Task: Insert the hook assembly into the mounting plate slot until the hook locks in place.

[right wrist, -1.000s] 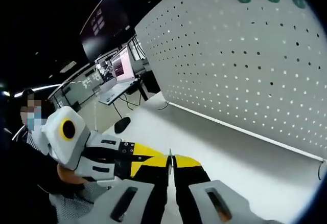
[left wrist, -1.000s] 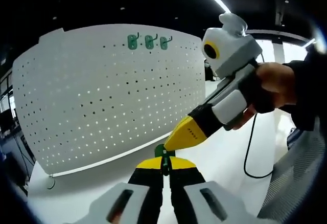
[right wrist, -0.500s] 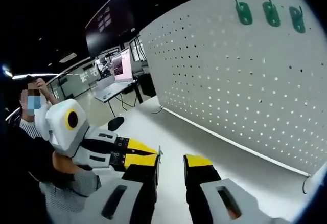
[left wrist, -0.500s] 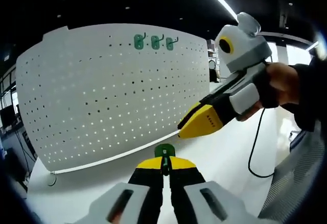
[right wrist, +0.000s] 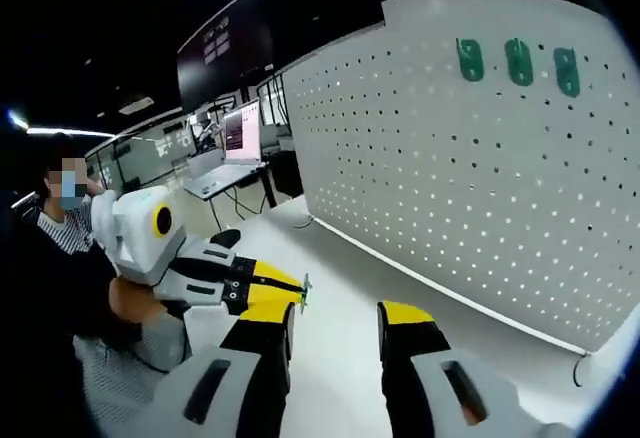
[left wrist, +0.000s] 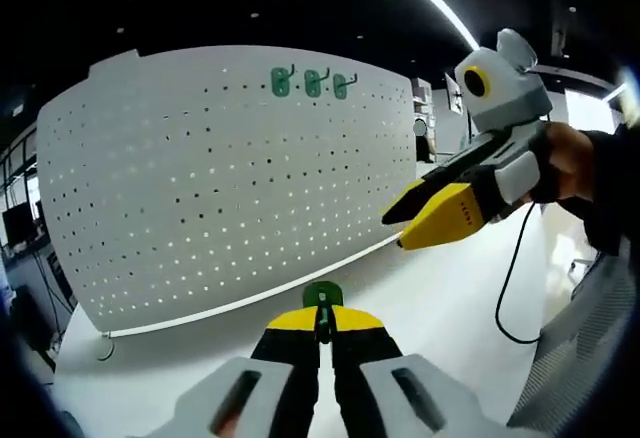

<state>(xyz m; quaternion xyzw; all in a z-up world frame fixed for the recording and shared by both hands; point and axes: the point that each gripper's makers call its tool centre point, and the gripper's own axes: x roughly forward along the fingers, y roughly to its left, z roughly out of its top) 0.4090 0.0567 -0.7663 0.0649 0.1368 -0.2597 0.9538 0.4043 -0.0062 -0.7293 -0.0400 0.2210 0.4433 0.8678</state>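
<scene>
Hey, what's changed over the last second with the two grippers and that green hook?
The right gripper let go of the green hook and drew away from it; its jaws, shut a second ago, now stand open. The left gripper stayed shut on the hook. The three green hooks remain mounted near the top of the white pegboard.

fingers (left wrist: 300, 326): yellow tips, black | housing: grey-white | sleeve (left wrist: 612, 173): dark
</scene>
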